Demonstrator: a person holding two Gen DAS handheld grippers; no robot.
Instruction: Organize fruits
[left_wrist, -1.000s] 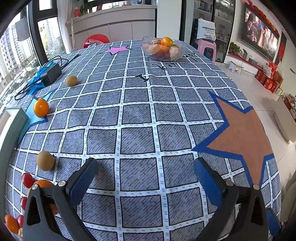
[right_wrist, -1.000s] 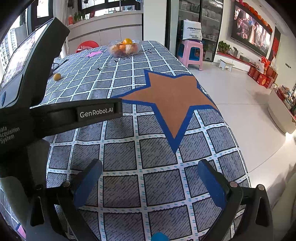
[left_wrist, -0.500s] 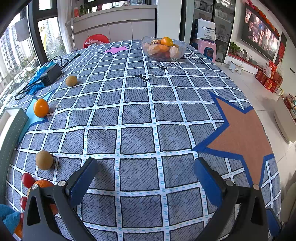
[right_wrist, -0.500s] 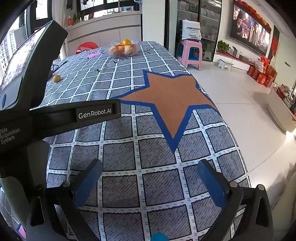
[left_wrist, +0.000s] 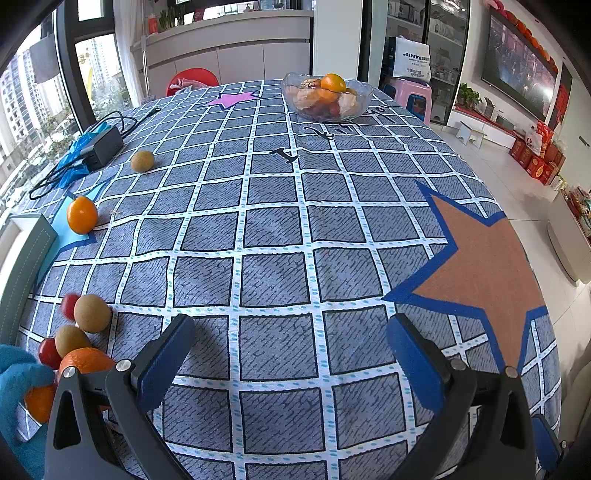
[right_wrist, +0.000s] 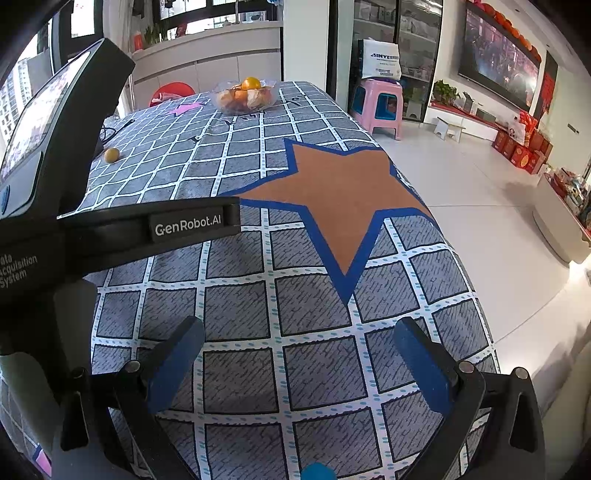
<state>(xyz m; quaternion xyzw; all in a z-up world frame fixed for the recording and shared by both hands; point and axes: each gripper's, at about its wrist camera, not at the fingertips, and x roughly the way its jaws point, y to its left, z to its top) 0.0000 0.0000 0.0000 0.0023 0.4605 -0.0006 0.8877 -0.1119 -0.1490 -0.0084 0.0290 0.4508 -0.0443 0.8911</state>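
Note:
A glass bowl (left_wrist: 327, 99) holding oranges and other fruit stands at the far end of the table; it also shows in the right wrist view (right_wrist: 244, 96). Loose fruit lies at the left: an orange (left_wrist: 81, 215), a brown round fruit (left_wrist: 142, 161), and a near cluster with a brown fruit (left_wrist: 92, 313), a second brown one (left_wrist: 71, 339), red cherry tomatoes (left_wrist: 49, 352) and oranges (left_wrist: 86, 360). A blue-gloved hand (left_wrist: 18, 369) touches the cluster. My left gripper (left_wrist: 291, 354) is open and empty above the cloth. My right gripper (right_wrist: 299, 360) is open and empty.
A black charger with cable (left_wrist: 101, 147) lies on blue plastic at the far left. A chair back (left_wrist: 22, 258) stands at the left edge. The left gripper's body (right_wrist: 110, 229) fills the right wrist view's left side. A pink stool (right_wrist: 378, 105) stands beyond the table.
A blue-gloved hand has come in at the lower left and pushed the fruit cluster; more fruits show there now. Both grippers have stayed nearly still and open.

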